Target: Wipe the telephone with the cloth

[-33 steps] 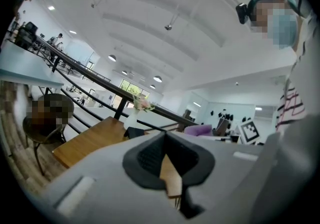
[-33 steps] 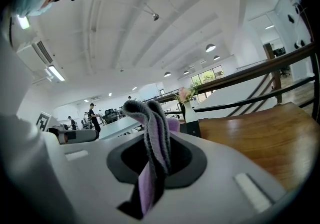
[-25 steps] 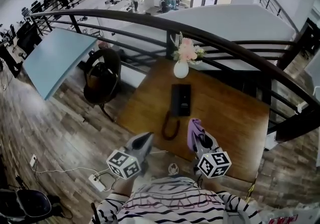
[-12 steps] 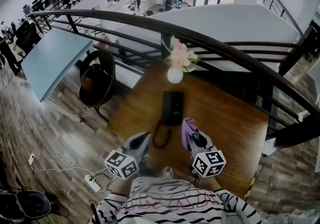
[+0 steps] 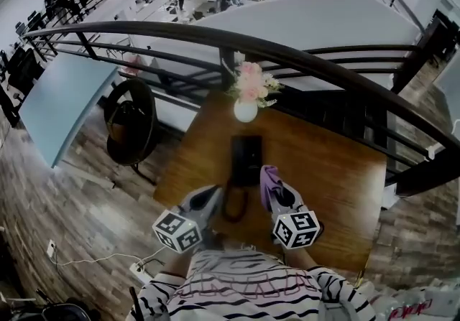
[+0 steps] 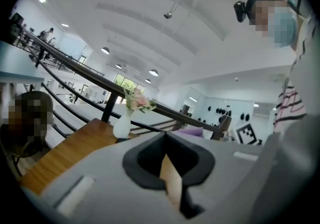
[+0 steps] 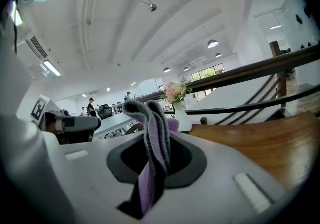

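Observation:
A black telephone (image 5: 246,158) lies on the wooden table (image 5: 327,161), and its coiled cord (image 5: 234,206) loops toward me. My right gripper (image 5: 272,189) is shut on a purple cloth (image 5: 268,177), which hangs just right of the phone's near end. In the right gripper view the cloth (image 7: 150,114) sticks up folded from that gripper's (image 7: 159,140) closed jaws. To the left of the cord my left gripper (image 5: 211,196) is shut and holds nothing. Its jaws (image 6: 165,135) meet at the tip in the left gripper view.
A white vase of pink flowers (image 5: 246,100) stands at the table's far edge behind the phone. A dark curved railing (image 5: 309,57) runs past the table. A black chair (image 5: 129,122) stands to the left, and a power strip (image 5: 139,267) lies on the floor.
Both grippers have come nearer the telephone's near end. The cloth now hangs close beside the phone. Both stay shut.

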### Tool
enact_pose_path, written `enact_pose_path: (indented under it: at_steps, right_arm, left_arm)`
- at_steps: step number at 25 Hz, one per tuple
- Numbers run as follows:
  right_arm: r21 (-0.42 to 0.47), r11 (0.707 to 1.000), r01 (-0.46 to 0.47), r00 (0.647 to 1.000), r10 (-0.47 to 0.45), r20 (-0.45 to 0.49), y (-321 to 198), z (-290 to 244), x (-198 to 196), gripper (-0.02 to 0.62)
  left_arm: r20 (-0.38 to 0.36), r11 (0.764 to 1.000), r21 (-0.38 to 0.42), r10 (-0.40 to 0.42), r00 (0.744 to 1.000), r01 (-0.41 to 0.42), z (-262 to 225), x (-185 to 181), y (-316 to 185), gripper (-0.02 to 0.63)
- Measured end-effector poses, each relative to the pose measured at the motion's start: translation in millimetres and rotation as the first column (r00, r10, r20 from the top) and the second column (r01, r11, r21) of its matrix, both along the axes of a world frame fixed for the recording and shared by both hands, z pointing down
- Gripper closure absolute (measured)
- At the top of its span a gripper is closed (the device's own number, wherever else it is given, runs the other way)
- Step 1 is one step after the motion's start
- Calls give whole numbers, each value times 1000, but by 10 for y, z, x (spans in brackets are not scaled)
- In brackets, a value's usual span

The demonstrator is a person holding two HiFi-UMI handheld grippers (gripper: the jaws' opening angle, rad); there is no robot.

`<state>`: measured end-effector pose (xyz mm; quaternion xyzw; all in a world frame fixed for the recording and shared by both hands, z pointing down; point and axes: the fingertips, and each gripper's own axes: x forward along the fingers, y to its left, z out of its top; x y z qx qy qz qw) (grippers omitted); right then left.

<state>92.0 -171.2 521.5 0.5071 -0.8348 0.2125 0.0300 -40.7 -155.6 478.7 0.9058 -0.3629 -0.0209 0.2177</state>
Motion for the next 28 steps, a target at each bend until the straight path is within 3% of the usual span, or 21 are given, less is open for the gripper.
enact_pose_path:
  at_steps: [6, 12, 19, 28]
  right_arm:
    - [8, 998, -60, 997, 60, -41, -289, 48, -179, 544]
    - [25, 997, -78, 992, 80, -99, -651, 157, -365, 545]
    - [18, 998, -60, 984, 62, -168, -1057, 387, -616, 543]
    - [-58, 998, -7, 969, -8, -248, -1512, 825, -1081, 544]
  left_arm:
    - [7, 997, 10, 75, 997, -75, -104, -123, -278, 606]
    - [3, 995, 2, 98, 995, -98, -59, -322, -453, 606]
    - [-3, 994, -11, 107, 994, -107, 10, -456, -542, 607]
    - [-6, 998, -29, 60, 998, -60, 69, -688, -603, 606]
